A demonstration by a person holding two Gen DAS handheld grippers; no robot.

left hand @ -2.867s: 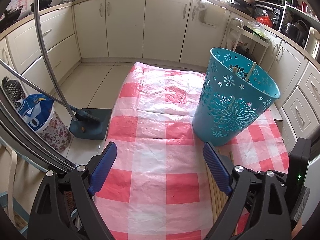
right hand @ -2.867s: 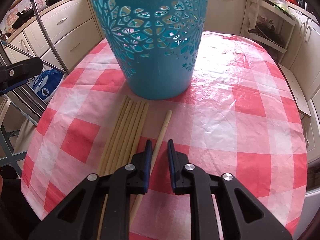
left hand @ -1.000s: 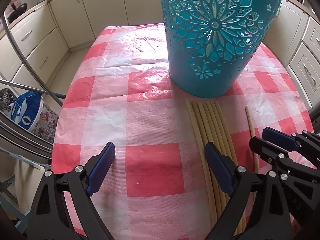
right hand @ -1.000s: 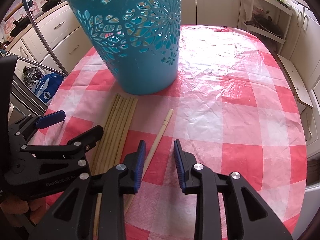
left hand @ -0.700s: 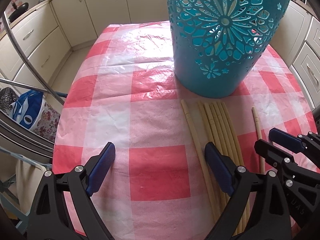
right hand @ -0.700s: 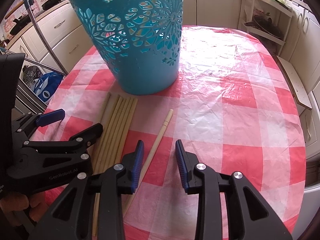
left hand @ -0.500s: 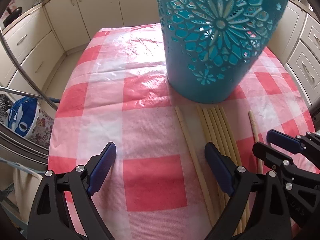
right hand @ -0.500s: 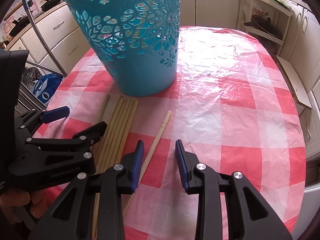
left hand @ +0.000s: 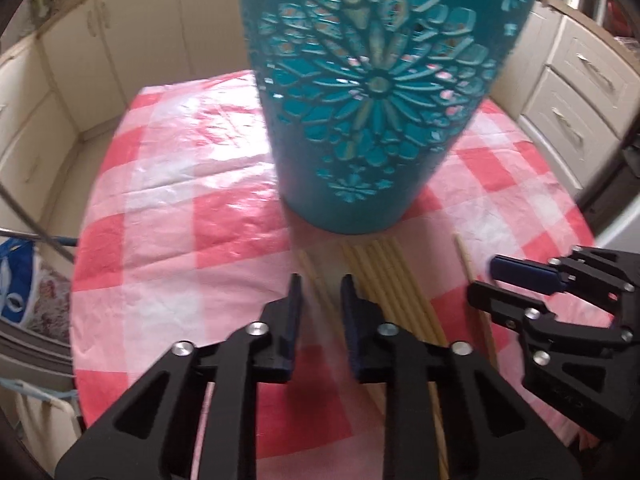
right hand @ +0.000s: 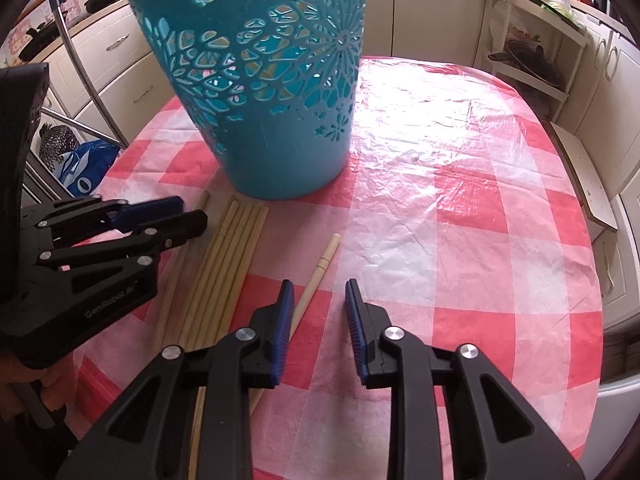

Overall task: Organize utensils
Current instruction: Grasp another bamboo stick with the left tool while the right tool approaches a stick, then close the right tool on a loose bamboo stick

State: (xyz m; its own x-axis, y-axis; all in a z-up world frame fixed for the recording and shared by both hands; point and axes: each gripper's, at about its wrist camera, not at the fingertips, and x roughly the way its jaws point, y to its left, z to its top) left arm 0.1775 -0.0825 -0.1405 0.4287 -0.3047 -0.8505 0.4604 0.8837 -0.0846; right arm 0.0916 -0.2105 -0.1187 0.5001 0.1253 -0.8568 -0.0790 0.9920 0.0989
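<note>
A teal cut-out basket (left hand: 360, 120) (right hand: 272, 100) stands on the red-checked tablecloth (left hand: 160, 200) (right hand: 460, 200). Before it lies a bundle of pale chopsticks (left hand: 384, 272) (right hand: 232, 252). One chopstick (left hand: 310, 268) (right hand: 202, 200) lies apart on their left. My left gripper (left hand: 320, 304) (right hand: 194, 211) straddles it, jaws closing, with a small gap still showing beside the stick. Another single chopstick (left hand: 464, 256) (right hand: 326, 254) lies on the right. My right gripper (right hand: 318, 300) (left hand: 482, 280) hovers over it, jaws closing, the stick running under the left finger (right hand: 286, 312) and untouched.
Cream kitchen cabinets ring the table. A blue bag (left hand: 16, 280) (right hand: 80, 168) and metal tubing (right hand: 88, 80) stand off the table's left side. A white shelf rack (right hand: 532, 40) is at the far right. A person's hand (right hand: 48, 380) holds the left gripper.
The left jaws have swung from wide apart to a narrow gap around the leftmost chopstick, and that view has tilted and drawn closer to the basket. The right jaws have narrowed slightly.
</note>
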